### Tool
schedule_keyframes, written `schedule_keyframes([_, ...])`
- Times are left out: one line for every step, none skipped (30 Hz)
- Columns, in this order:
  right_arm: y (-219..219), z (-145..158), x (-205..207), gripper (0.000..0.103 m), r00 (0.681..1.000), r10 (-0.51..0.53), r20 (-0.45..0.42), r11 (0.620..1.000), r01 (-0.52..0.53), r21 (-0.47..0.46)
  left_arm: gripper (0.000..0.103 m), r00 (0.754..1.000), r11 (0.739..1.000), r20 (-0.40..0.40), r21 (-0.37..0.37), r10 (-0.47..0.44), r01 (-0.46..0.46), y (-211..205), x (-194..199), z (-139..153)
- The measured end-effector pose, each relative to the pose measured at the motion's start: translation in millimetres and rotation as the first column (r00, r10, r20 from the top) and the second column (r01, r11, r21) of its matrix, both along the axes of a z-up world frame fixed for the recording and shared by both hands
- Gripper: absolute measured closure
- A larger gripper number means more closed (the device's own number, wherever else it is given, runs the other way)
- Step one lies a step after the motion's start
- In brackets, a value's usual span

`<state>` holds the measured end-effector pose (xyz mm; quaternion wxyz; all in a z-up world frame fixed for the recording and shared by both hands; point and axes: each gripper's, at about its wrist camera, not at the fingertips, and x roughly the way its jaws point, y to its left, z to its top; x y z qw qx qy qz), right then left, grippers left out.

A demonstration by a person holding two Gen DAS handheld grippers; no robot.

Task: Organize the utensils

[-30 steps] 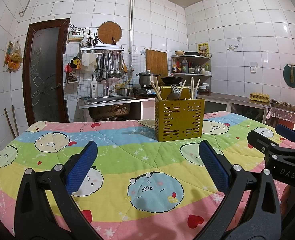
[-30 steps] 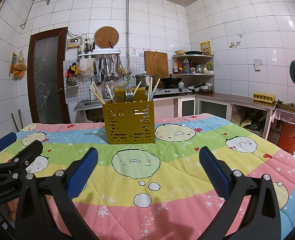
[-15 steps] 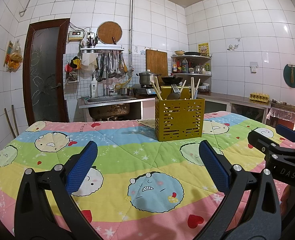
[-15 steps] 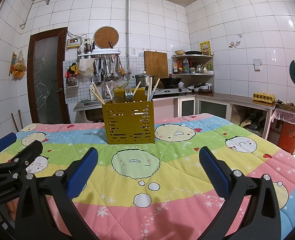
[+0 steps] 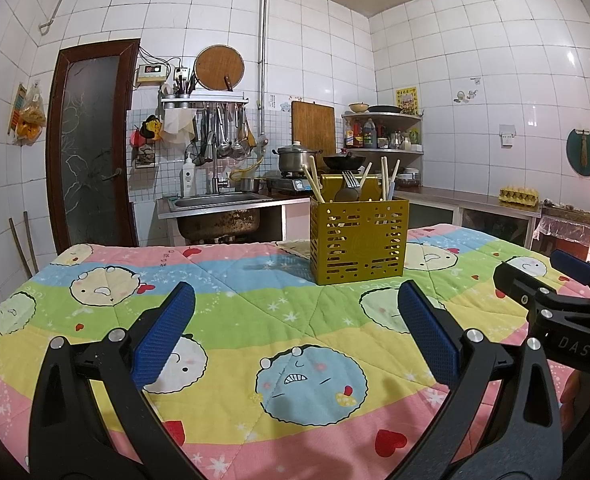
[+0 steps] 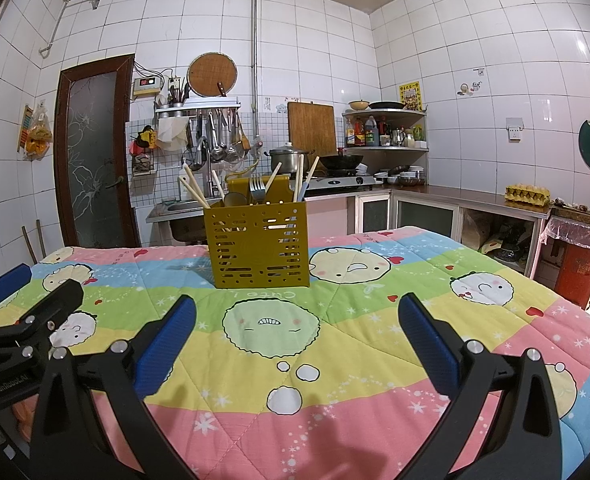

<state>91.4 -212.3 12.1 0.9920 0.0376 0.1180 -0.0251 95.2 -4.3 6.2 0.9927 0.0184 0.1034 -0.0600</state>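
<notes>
A yellow perforated utensil holder stands upright on the quilted table, also in the right wrist view. It holds chopsticks, a fork and other utensils. My left gripper is open and empty, low over the quilt, well short of the holder. My right gripper is open and empty, at about the same distance. Each gripper shows at the edge of the other's view: the right one, the left one.
A colourful cartoon quilt covers the table. Behind it are a steel sink, hanging ladles, a stove with a pot and wok, corner shelves with bottles, and a counter with an egg tray.
</notes>
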Motion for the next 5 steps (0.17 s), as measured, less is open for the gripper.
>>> schedule_keyframes([0.0,0.0,0.1,0.004,1.0,0.0,0.0,1.0,0.0,0.0,0.005,1.0,1.0,-0.001,0.001,0.001,-0.001,-0.3,0.2,0.0])
schedule_keyframes([0.0,-0.1,0.1,0.004,1.0,0.0,0.0,1.0,0.0,0.0,0.005,1.0,1.0,-0.002,0.002,0.001,-0.001,-0.5,0.3,0.0])
schedule_keyframes([-0.1,-0.1,0.0,0.004,1.0,0.0,0.0,1.0,0.0,0.0,0.005,1.0,1.0,-0.002,0.002,0.001,-0.001,-0.2,0.2,-0.1])
schedule_keyframes([0.0,-0.1,0.0,0.004,1.0,0.0,0.0,1.0,0.0,0.001,0.005,1.0,1.0,-0.004,0.002,0.001,-0.001,-0.4,0.2,0.0])
schedule_keyframes([0.0,-0.1,0.0,0.004,1.0,0.0,0.0,1.0,0.0,0.001,0.005,1.0,1.0,-0.005,0.0,0.001,-0.001,-0.4,0.0,0.0])
